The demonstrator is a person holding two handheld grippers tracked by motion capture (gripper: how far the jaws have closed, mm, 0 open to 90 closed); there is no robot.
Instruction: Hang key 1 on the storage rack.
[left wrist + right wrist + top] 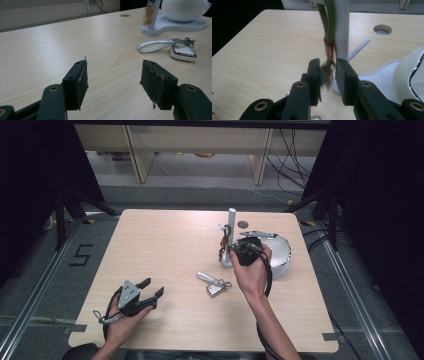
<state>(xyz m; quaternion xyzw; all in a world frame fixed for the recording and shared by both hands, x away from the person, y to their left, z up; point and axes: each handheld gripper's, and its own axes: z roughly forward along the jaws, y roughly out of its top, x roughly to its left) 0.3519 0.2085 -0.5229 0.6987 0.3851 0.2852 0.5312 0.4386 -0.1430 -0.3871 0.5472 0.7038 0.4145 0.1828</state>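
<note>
Nearest the person, the left gripper (pixel 152 294) rests low over the pale wooden table (pixel 165 245), its jaws spread wide with nothing between them. Beyond it lies a white car key fob with a white loop strap (pixel 183 52), flat on the tabletop. Farther on, the right gripper (pixel 327 72) has its jaws slightly apart around the brown tag end of a green cord lanyard (pixel 328 22), pads not pressing it. The lanyard hangs on the upright white post (pixel 232 220) of a white stand, beside its white bowl (pixel 280 252).
</note>
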